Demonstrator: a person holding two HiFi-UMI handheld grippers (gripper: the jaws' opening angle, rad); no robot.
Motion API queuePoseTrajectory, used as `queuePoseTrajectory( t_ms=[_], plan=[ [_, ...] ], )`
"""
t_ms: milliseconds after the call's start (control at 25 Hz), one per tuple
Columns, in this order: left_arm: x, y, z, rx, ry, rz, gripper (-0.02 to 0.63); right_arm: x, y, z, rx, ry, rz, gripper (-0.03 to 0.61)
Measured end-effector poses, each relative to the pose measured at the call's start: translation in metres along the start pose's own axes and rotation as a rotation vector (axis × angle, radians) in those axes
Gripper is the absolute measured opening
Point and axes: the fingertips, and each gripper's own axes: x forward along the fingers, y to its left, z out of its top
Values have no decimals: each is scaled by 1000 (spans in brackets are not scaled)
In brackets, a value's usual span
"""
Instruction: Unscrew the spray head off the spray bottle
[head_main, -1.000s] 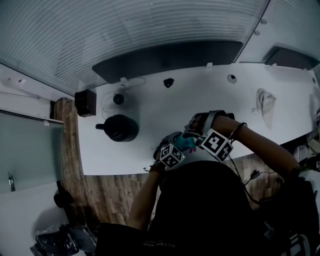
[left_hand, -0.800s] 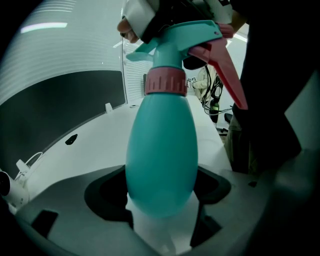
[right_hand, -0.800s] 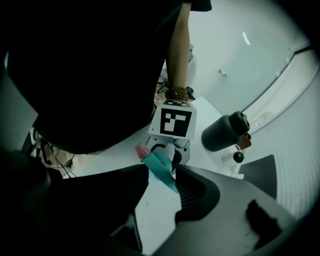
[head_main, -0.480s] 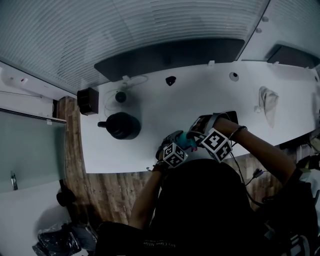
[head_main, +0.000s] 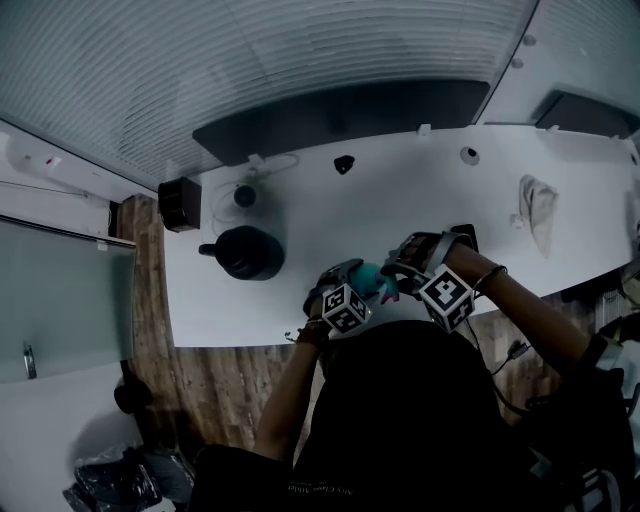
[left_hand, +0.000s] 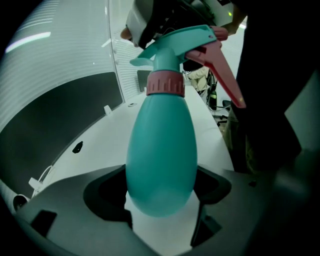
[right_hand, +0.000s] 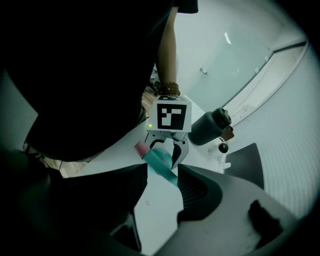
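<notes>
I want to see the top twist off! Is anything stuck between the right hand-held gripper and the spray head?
No, nothing visible is in the way. The right hand-held gripper has just been closing its jaws, and the spray head sits right between them, gripped. The left hand-held gripper clamps the spray bottle.

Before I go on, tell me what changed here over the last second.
The jaws of the right gripper have just been closing onto the teal spray head with pink trigger, now between them. The left gripper still clamps the teal plastic spray bottle; neither gripper moved noticeably.
</notes>
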Motion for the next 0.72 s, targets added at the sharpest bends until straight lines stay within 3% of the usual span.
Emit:
queuePoseTrajectory(
  t_ms=[80,160,240,360,440,520,640,720],
  plan=[
    [-4,2,-7,-11,-1,-30,383,-6,-5,-5,23,3,-53,175],
    [-9,10,-18,-64,-2,-11,385,-11,-15,-13,207,-33,-78,175],
    [-14,22,-31,-75,43,64,385,-14,-27,-15,566,-156,-34,175],
    [-21,39,-45,-31,158,203,385,-22,-51,-7,1197,-487,115,175],
    [-28,46,-45,1,216,275,385,-21,-61,-9,1483,-622,190,176],
    [-32,50,-41,26,252,320,385,-10,-60,-12,1585,-609,231,175],
    [-31,49,-41,1,287,334,385,12,-46,-15,1553,-465,234,176],
    [-33,48,-39,-6,301,332,385,20,-41,-11,1551,-438,260,175]
  ],
)
